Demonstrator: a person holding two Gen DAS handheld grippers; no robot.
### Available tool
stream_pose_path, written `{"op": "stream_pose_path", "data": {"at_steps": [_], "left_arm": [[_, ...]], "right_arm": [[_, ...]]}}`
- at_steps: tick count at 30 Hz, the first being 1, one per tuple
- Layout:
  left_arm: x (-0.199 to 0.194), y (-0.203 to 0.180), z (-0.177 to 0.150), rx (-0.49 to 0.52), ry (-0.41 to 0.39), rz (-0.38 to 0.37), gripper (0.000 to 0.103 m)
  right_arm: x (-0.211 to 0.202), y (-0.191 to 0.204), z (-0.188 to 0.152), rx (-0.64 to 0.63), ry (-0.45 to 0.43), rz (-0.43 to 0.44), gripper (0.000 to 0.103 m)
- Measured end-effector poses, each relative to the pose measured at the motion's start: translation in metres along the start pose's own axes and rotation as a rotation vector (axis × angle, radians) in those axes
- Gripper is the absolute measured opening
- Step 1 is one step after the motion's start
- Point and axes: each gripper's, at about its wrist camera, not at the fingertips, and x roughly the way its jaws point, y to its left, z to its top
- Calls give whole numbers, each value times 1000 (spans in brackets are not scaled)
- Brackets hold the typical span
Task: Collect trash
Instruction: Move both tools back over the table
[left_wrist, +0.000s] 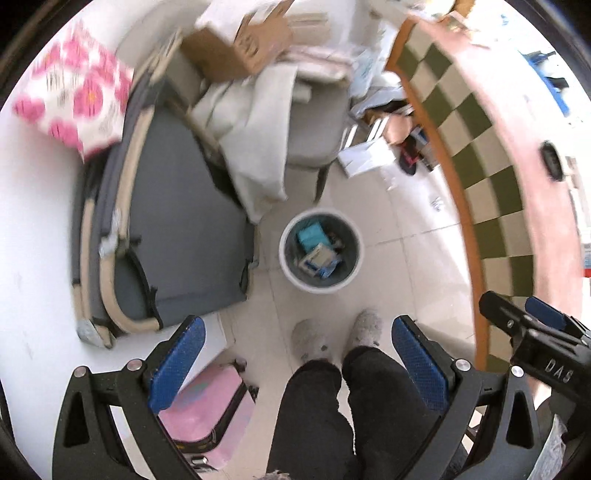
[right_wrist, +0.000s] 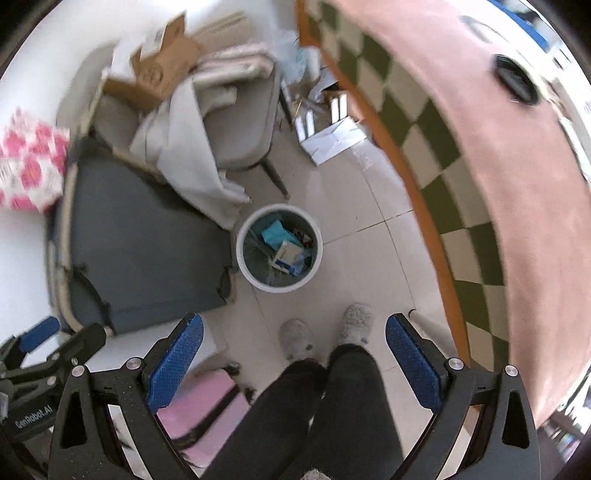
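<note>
A white round trash bin (left_wrist: 320, 288) (right_wrist: 276, 288) stands on the tiled floor below both grippers. Inside it lie a teal packet (left_wrist: 309, 236) (right_wrist: 276, 232) and a white-and-blue carton (left_wrist: 317, 257) (right_wrist: 286, 254). My left gripper (left_wrist: 297, 325) hangs high above the floor, open, with nothing between its blue pads. My right gripper (right_wrist: 294, 321) is open and empty too, and it shows in the left wrist view at the right edge (left_wrist: 524, 321). The left gripper (right_wrist: 55, 339) appears at the lower left of the right wrist view.
A person's dark trouser legs (left_wrist: 332, 413) and grey slippers (right_wrist: 356, 321) stand near the bin. On the right, a pink-clothed table (right_wrist: 517, 184) carries a black object (right_wrist: 517, 83). On the left are a dark grey seat (left_wrist: 177, 229), a cardboard box (left_wrist: 240, 40), a pink-flowered pack (left_wrist: 74, 99) and a pink stool (left_wrist: 207, 410).
</note>
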Motion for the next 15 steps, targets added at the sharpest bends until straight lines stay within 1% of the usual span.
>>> {"op": "stream_pose_path", "data": {"at_steps": [2, 4, 5, 7, 10, 11, 13, 15], "left_arm": [[-17, -17, 11, 33, -42, 6, 103], [-31, -41, 25, 70, -75, -5, 103], [-38, -61, 35, 101, -89, -16, 103], [-49, -94, 47, 150, -109, -27, 103], [-67, -163, 67, 245, -147, -42, 103], [-71, -195, 74, 285, -158, -50, 103], [-75, -241, 84, 337, -169, -57, 103], [-75, -296, 96, 398, -169, -92, 103]], "right_arm": [[-21, -18, 6, 51, -28, 15, 100], [-45, -48, 15, 115, -61, 23, 100], [-54, -62, 19, 138, -74, 16, 100], [-73, -105, 28, 197, -92, -23, 100], [-95, -169, 35, 264, -105, -77, 100], [-103, -202, 36, 303, -102, -95, 100], [-110, -251, 39, 357, -91, -125, 100], [-118, -312, 46, 408, -70, -172, 100]]}}
